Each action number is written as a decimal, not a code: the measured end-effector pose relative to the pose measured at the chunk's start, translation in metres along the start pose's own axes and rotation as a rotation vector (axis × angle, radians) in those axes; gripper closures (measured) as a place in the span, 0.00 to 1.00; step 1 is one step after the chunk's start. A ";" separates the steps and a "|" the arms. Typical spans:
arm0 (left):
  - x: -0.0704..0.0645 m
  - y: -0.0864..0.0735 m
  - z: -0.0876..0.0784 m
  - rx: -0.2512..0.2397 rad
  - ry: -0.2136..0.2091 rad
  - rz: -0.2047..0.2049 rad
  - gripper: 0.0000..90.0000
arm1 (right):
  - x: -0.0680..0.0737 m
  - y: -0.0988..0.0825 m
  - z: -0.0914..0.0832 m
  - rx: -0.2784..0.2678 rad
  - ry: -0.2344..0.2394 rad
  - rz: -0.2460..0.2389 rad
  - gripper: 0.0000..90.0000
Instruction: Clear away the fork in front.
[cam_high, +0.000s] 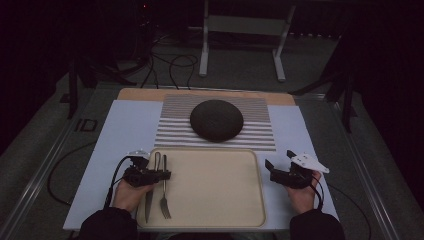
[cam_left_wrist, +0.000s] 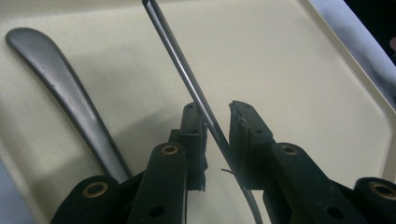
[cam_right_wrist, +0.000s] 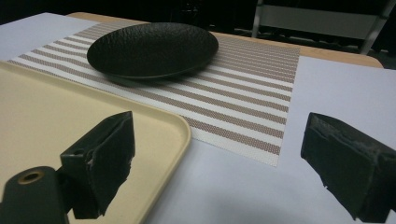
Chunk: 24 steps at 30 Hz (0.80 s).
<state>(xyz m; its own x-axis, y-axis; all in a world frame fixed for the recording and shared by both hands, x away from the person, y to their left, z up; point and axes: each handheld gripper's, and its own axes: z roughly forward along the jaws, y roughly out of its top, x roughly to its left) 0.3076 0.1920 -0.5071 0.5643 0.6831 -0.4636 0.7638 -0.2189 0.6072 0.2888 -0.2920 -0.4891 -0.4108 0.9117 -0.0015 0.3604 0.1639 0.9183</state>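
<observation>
A metal fork (cam_high: 164, 192) and a knife (cam_high: 149, 202) lie side by side at the left end of a beige tray (cam_high: 215, 200), tines toward the person. My left gripper (cam_high: 162, 175) reaches over them from the left. In the left gripper view the fork's thin handle (cam_left_wrist: 178, 60) runs between the jaws of that gripper (cam_left_wrist: 213, 109); it rests against one pad, with a gap to the other. The knife's broad handle (cam_left_wrist: 60, 88) lies beside it on the tray (cam_left_wrist: 303, 93). My right gripper (cam_high: 279, 159) stands open and empty just right of the tray.
A dark round plate (cam_high: 216, 120) sits on a striped placemat (cam_high: 260, 135) behind the tray, both on a white sheet (cam_high: 125, 135). In the right gripper view the plate (cam_right_wrist: 149, 49), the mat (cam_right_wrist: 243, 98) and the tray's corner (cam_right_wrist: 177, 126) lie ahead. Cables run across the floor beyond.
</observation>
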 end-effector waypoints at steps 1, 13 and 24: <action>0.000 -0.001 0.000 0.000 0.005 -0.003 0.85 | 0.000 0.000 0.000 -0.001 0.000 0.000 0.11; -0.001 -0.008 -0.004 -0.015 0.074 0.000 0.78 | 0.000 0.000 0.000 -0.002 0.003 0.001 0.11; -0.005 -0.006 -0.020 -0.181 0.176 0.033 0.25 | 0.000 0.000 -0.001 -0.004 0.004 0.000 0.11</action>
<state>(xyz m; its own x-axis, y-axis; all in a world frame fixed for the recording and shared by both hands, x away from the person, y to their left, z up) 0.2937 0.2035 -0.4952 0.5124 0.7921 -0.3317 0.6686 -0.1256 0.7330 0.2883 -0.2918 -0.4884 -0.4147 0.9099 -0.0002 0.3570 0.1629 0.9198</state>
